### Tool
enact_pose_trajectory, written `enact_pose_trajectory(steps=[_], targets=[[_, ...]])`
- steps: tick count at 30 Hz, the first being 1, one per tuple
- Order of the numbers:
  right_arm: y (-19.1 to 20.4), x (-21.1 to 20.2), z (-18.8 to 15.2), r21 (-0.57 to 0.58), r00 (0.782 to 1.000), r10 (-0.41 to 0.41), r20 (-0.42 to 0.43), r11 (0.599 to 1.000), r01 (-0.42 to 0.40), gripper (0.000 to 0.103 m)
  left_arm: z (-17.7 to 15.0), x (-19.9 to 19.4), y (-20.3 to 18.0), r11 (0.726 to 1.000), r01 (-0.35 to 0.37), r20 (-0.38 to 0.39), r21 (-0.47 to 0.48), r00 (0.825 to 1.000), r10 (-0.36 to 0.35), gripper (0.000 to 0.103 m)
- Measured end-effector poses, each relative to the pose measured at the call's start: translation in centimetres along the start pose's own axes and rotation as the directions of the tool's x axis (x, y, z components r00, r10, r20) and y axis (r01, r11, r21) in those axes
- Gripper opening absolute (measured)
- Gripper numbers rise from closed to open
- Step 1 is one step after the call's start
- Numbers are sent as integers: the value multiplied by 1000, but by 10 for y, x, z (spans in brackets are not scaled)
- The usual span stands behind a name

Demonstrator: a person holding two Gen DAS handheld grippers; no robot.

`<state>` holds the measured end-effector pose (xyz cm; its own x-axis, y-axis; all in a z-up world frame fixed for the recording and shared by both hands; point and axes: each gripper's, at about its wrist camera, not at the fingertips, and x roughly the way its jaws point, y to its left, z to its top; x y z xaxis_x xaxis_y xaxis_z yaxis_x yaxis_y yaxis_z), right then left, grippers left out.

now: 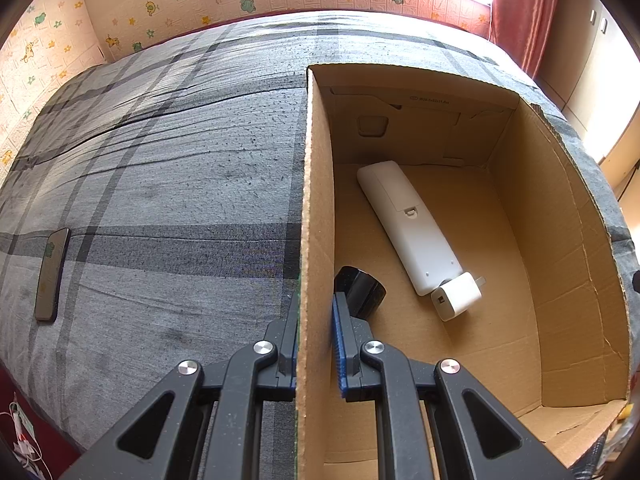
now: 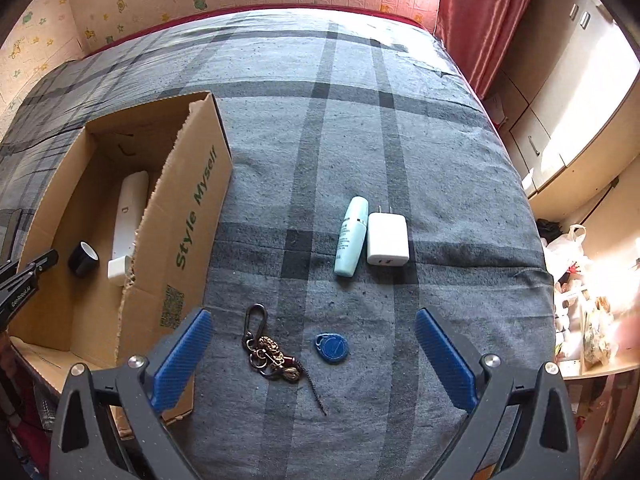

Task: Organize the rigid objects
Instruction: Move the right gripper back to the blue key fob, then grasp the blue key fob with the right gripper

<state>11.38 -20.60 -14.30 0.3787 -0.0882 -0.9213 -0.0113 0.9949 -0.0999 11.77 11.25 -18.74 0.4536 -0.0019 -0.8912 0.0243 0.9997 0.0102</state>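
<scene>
My left gripper point(image 1: 316, 312) is shut on the left wall of the open cardboard box point(image 1: 316, 200), one finger on each side. Inside the box lie a white remote point(image 1: 408, 228), a small white charger point(image 1: 456, 296) and a black tape roll point(image 1: 362, 290). The box point(image 2: 188, 216) also shows at the left of the right wrist view. My right gripper point(image 2: 312, 340) is open and empty above the bed. Between its fingers lie a keychain with carabiner point(image 2: 268, 352) and a blue key fob point(image 2: 332, 349). Farther off lie a pale green bottle point(image 2: 351, 236) and a white charger point(image 2: 387, 240).
Everything sits on a grey plaid bed cover point(image 2: 360, 120). A phone point(image 1: 51, 276) lies on the bed left of the box. A red curtain point(image 2: 472, 12) and cupboards stand to the right. Bags and clutter point(image 2: 584, 292) lie beside the bed's right edge.
</scene>
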Motion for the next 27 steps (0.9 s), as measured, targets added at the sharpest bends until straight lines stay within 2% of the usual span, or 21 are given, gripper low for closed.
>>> enact_pose_trajectory(steps=[15, 27], targets=[[-28, 73, -30, 177, 995, 21, -96, 984, -4, 103, 0, 2, 0, 1000, -2, -3, -3, 1000, 2, 14], [-37, 113, -42, 214, 989, 17, -145, 977, 15, 103, 1, 2, -1, 1000, -6, -3, -1, 1000, 6, 14]])
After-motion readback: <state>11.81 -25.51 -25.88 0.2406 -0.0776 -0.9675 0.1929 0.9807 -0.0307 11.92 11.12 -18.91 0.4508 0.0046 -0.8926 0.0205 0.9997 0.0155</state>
